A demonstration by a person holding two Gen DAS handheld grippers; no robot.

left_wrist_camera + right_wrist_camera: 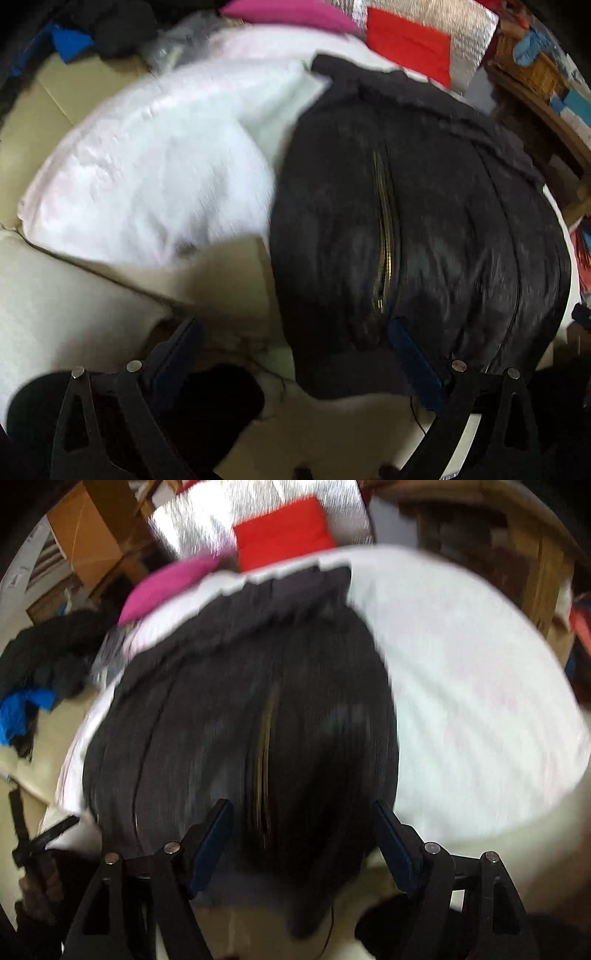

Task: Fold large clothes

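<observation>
A black jacket [406,229] with a gold zip [384,236] lies spread on a white padded cover [147,166] over a cream sofa [55,302]. My left gripper [295,343] is open above the jacket's near hem; its right finger [413,354] is over the black fabric and its left finger is over the sofa. In the right wrist view the same jacket [221,720] fills the middle, zip [266,760] running toward me. My right gripper [303,819] hangs open just over the hem, with the fabric below the gap and no pad pressing on it. Both views are motion-blurred.
A red cushion [284,531], a pink cushion [166,587] and a silver foil sheet [207,524] lie beyond the jacket. Dark clothes and a blue garment [22,709] are piled at the left. Wooden furniture [535,96] stands at the right. A hand [40,882] shows at the lower left.
</observation>
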